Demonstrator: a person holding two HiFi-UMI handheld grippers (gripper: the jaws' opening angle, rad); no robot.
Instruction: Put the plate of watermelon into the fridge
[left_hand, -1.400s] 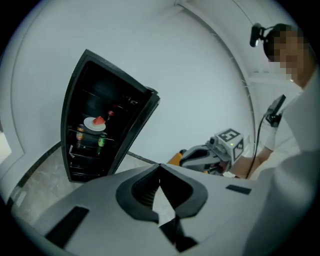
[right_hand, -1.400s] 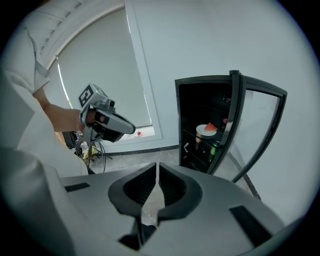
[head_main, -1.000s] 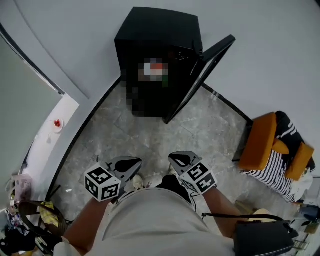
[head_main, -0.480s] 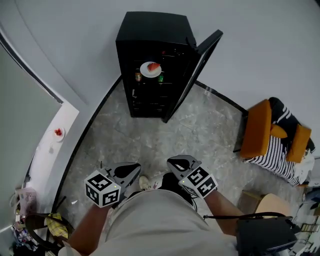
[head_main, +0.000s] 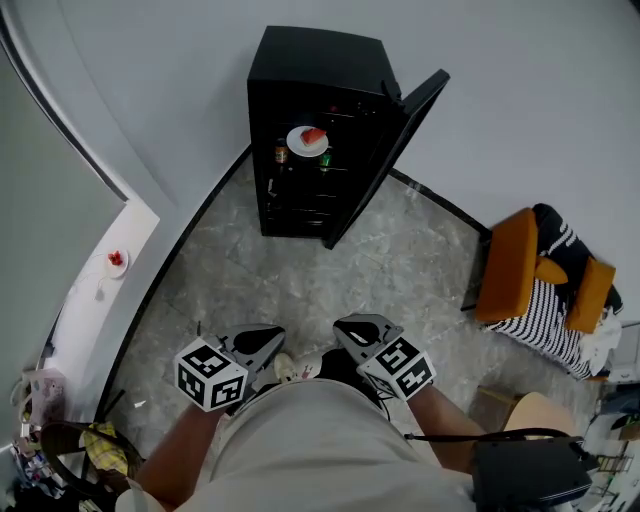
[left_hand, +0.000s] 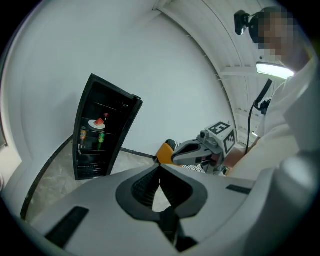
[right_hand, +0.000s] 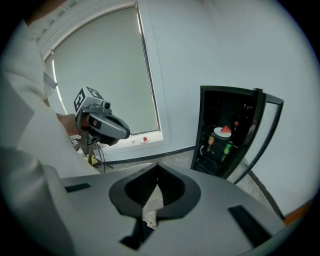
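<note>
Both pairs of jaws were closed on nothing: the left gripper (head_main: 268, 340) had its tips meeting, and the right gripper (head_main: 350, 327) did likewise, with only floor and a shoe showing through the hollow behind the tips. That emptiness made sense, since the plate of watermelon (head_main: 307, 139) sat on an upper shelf inside the fridge (head_main: 312, 62), well ahead of both sets of fingertips and far beyond their reach. Judging by this, the placing itself looked finished, and the hands had no load to carry. The fridge door (head_main: 388, 158) stood open, swung out ahead of the right fingertips, so shutting it seemed the likely remaining job. Each hand held its gripper low and close in front of the person's waist, side by side, near each other but apart, pointing forward toward the fridge and slanted down at the floor
</note>
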